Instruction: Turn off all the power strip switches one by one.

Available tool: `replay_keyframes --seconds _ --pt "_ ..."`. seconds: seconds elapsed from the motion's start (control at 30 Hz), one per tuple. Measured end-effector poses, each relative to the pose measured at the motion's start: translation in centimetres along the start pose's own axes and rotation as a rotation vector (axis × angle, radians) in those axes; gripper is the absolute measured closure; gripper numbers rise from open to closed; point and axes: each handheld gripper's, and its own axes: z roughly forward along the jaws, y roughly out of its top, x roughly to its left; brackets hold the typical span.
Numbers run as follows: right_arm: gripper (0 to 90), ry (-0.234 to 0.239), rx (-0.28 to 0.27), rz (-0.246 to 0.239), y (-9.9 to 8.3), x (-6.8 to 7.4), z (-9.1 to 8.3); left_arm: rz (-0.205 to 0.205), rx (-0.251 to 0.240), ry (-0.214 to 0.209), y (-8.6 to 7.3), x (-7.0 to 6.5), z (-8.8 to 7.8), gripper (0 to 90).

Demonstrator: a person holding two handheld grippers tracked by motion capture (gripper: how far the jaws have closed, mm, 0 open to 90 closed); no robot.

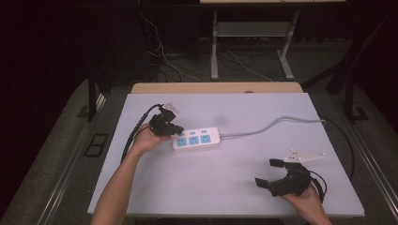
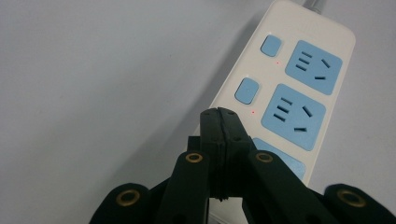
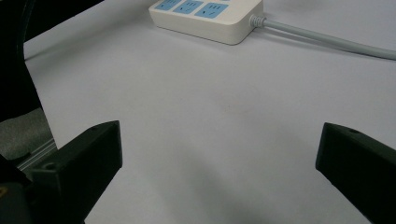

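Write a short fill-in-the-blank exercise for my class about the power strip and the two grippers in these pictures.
1. The left gripper's jaws are ____.
2. The sockets on the white power strip are coloured ____.
3. The right gripper's jaws stand ____ over the bare table.
4. The power strip's grey cable leads toward the table's ____ edge in the high view.

Missing words: shut; blue; open; right

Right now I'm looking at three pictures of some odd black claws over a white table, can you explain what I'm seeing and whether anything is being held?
A person holds a two-jaw gripper in each hand. One picture looks down from above; the other two come from cameras riding on each gripper. On the white table lies a white power strip with blue sockets and a grey cable. The left gripper is shut, its tips over the strip's near end, gripping nothing. The right gripper is open and empty, resting apart from the strip.
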Motion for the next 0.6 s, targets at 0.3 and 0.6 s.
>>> replay_keyframes --seconds 0.3,0.6 --pt "0.4 0.002 0.009 -0.003 -0.02 0.04 0.09 -0.015 -0.001 -0.022 -0.18 0.29 0.22 88.9" --pt "0.4 -0.002 0.005 -0.003 -0.01 0.00 -0.01 -0.006 0.001 -0.025 -0.28 0.27 0.17 89.2"
